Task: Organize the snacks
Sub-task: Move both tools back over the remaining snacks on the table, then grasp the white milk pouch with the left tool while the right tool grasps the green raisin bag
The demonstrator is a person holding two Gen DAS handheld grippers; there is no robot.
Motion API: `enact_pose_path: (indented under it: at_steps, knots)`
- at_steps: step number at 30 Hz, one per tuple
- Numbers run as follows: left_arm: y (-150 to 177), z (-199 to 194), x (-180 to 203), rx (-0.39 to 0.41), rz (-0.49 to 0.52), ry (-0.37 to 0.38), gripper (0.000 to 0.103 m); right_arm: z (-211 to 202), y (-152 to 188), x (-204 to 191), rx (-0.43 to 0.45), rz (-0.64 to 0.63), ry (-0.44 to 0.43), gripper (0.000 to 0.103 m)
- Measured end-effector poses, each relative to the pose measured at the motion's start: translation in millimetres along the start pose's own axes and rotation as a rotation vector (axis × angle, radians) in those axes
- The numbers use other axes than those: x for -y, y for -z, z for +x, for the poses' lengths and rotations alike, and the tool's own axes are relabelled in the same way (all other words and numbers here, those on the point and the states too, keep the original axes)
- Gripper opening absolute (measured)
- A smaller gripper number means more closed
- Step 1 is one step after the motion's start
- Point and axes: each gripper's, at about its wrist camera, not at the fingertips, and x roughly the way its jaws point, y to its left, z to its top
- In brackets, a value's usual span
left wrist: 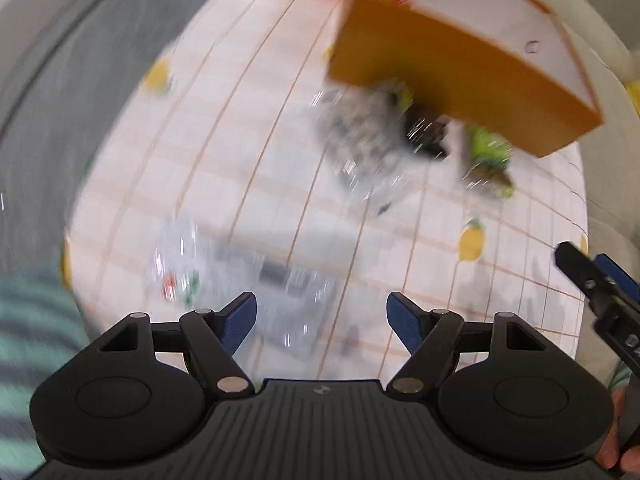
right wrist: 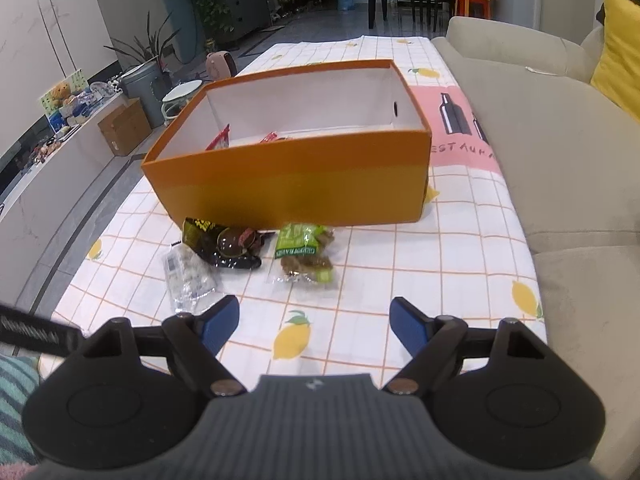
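Note:
An open orange box [right wrist: 288,184] with a white inside stands on the checked tablecloth [right wrist: 440,264], and red packets [right wrist: 221,141] lie in it. In front of it lie a dark snack packet [right wrist: 224,246], a clear packet [right wrist: 186,276] and a green packet [right wrist: 304,256]. My right gripper [right wrist: 314,320] hovers open and empty, short of these. The left wrist view is blurred. There my left gripper [left wrist: 322,308] points down at the cloth, open, over another clear packet [left wrist: 248,280]. The orange box [left wrist: 460,76] and the three packets [left wrist: 360,136] are farther off.
A beige sofa [right wrist: 560,152] with a yellow cushion [right wrist: 618,48] borders the table's right side. The table's left edge drops to a grey floor [right wrist: 80,200]. A striped sleeve [left wrist: 28,320] shows at the lower left. The right gripper's finger [left wrist: 600,292] enters the left view's right edge.

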Motion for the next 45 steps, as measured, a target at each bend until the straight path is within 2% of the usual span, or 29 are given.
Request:
enact_pose_path:
  at_steps: [2,5,7,9,12,16,23,27,32,36,41,43,44,45]
  knots:
    - [7,9,-13,-0.049,-0.089,0.0,0.087,0,2,-2,0.001,-0.009,-0.004,0.08]
    - [13,19,-30,-0.061,-0.203,-0.043,0.087,1,6,-6,0.0,-0.026,-0.016,0.08]
    - [12,21,-39,-0.063,-0.294,-0.044,0.087,1,7,-8,0.0,-0.034,-0.021,0.08]
    - [10,23,-45,-0.056,-0.351,-0.022,0.087,2,7,-9,-0.002,-0.036,-0.025,0.08]
    - [8,30,-52,-0.06,-0.428,-0.031,0.087,4,7,-9,-0.001,-0.036,-0.023,0.08]
    - [3,34,-52,-0.047,-0.481,-0.024,0.09,6,7,-6,0.002,-0.028,-0.016,0.08]
    - [-20,36,-30,-0.001,-0.346,-0.069,0.09,15,9,-5,-0.021,-0.025,-0.005,0.08]
    - [-29,40,-4,0.03,-0.208,-0.092,0.082,23,10,-1,-0.04,-0.02,0.015,0.08]
    - [-34,42,13,0.081,-0.076,-0.099,0.079,32,10,7,-0.053,-0.001,0.039,0.08]
    - [-40,47,31,0.121,0.074,-0.109,0.067,39,8,12,-0.054,0.01,0.051,0.08]
    - [-44,50,35,0.127,0.213,-0.094,0.066,47,6,14,-0.057,0.016,0.055,0.079]
    - [-43,52,30,0.117,0.219,-0.078,0.066,50,7,13,-0.064,0.012,0.048,0.079]
    - [-45,53,27,0.114,0.19,-0.069,0.068,51,7,13,-0.066,0.008,0.046,0.079]
    - [-48,53,22,0.116,0.152,-0.055,0.074,52,6,12,-0.066,0.007,0.044,0.079]
